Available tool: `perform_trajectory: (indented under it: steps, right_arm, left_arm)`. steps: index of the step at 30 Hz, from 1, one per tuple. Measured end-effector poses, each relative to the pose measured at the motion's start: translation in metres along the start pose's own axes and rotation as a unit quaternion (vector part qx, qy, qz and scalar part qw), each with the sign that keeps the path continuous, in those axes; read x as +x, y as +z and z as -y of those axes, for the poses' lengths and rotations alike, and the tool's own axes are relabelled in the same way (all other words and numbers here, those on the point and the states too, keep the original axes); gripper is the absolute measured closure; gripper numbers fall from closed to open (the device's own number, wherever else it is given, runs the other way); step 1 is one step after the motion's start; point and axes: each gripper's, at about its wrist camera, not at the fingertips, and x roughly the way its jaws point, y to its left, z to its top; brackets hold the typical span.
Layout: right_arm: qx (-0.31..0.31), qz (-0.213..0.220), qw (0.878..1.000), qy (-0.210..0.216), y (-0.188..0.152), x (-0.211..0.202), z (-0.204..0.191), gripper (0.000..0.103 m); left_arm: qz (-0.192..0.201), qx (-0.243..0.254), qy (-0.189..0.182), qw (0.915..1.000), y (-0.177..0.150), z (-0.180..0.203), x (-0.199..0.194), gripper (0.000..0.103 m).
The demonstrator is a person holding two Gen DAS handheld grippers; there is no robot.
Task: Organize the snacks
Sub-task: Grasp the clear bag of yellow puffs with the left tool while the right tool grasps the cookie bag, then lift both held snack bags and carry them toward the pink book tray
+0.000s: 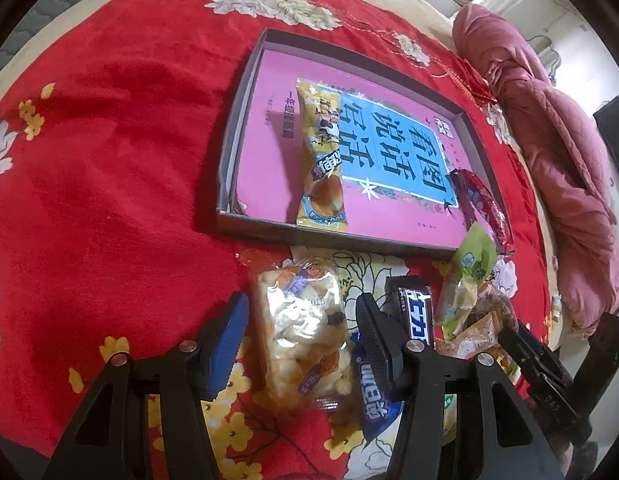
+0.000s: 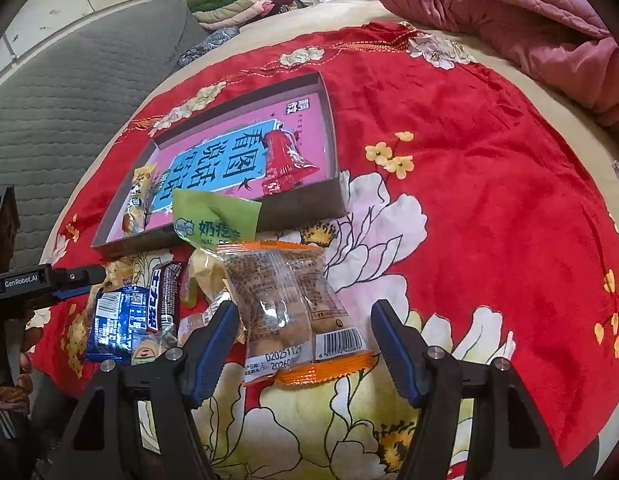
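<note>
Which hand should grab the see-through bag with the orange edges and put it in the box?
The right. The right gripper is open with the see-through bag lying between its fingers. The left gripper is open around a different bag, the puffed snack bag. The box lies just beyond.

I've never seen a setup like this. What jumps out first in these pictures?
The bright red floral bedspread fills both views. On it lies a shallow cardboard box lined with a pink book cover, holding a yellow snack packet and a red one. Nearer the cameras sits a loose heap of wrapped snacks, where the open left gripper straddles a clear bag of puffed snacks and the open right gripper frames an orange-edged packet.
</note>
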Motion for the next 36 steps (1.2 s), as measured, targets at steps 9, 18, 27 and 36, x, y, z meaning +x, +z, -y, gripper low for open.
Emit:
perform_trajectory:
  steps: [9,18,27,36]
  right_arm:
    - [0.011,-0.001,1.0,0.008,0.001,0.004,0.006,0.035]
    - [-0.009,-0.001,1.0,0.016,0.005,0.015,0.002,0.035]
    - [-0.039,0.003,0.999,0.028,0.008,0.022,-0.006,0.047]
    - [-0.045,0.023,0.998,0.032,0.009,0.014,-0.008,0.056]
  left_arm:
    - [-0.011,0.004,0.022,0.9997,0.003,0.01,0.011,0.042]
    - [-0.026,-0.015,0.035,0.9989,0.002,0.003,0.022,0.042]
    - [-0.031,-0.007,0.051,0.9982,0.002,0.009,0.029,0.042]
    - [-0.033,-0.007,0.061,0.9975,0.003,0.011,0.037,0.043]
